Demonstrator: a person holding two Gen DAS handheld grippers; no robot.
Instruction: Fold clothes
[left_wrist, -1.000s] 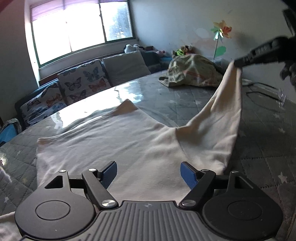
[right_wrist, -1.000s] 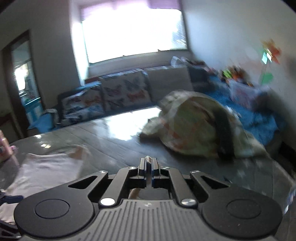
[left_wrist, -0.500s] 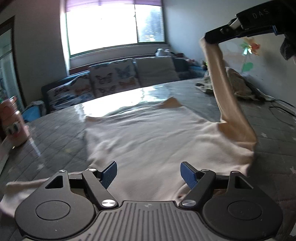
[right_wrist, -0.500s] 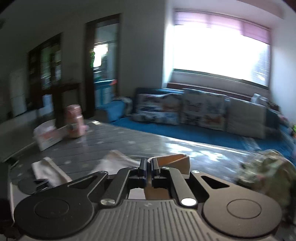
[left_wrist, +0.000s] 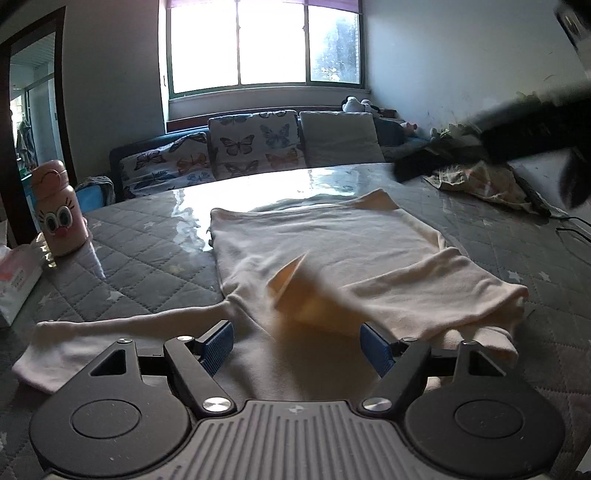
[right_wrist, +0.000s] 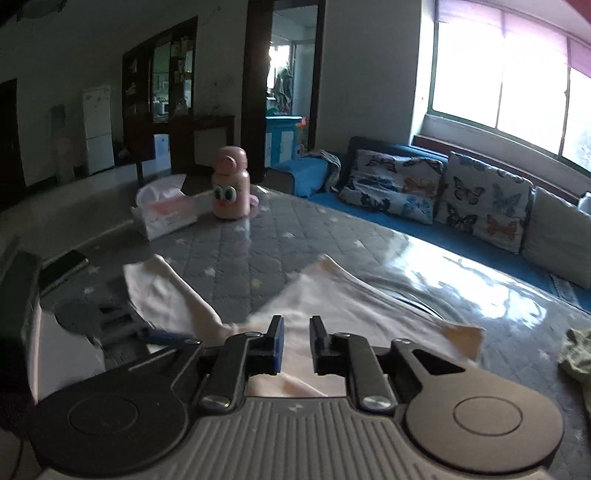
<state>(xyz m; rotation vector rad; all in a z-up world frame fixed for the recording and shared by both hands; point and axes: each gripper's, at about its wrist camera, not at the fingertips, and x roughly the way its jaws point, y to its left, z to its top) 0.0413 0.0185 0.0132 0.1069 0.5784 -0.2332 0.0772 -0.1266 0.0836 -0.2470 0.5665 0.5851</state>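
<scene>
A cream long-sleeved top (left_wrist: 325, 240) lies spread on the grey quilted table (left_wrist: 147, 240). Its right sleeve (left_wrist: 424, 284) is folded across the body, with the blurred cuff (left_wrist: 295, 288) near the middle. The left sleeve (left_wrist: 110, 328) stretches out to the left. My left gripper (left_wrist: 295, 341) is open and empty, low over the near hem. My right gripper (right_wrist: 296, 341) is open with a narrow gap and holds nothing, above the top (right_wrist: 351, 306). It shows as a dark blurred shape at the upper right of the left wrist view (left_wrist: 498, 147).
A pink cartoon bottle (left_wrist: 59, 210) and a tissue box (left_wrist: 14, 280) stand at the table's left edge. A crumpled greenish garment (left_wrist: 480, 177) lies at the far right. A sofa with butterfly cushions (left_wrist: 251, 147) runs behind the table. A dark phone (right_wrist: 62, 269) lies near the left edge.
My right gripper carried the right sleeve over the body, opened and let it drop onto the top. The left gripper stayed open over the hem while its view swung left.
</scene>
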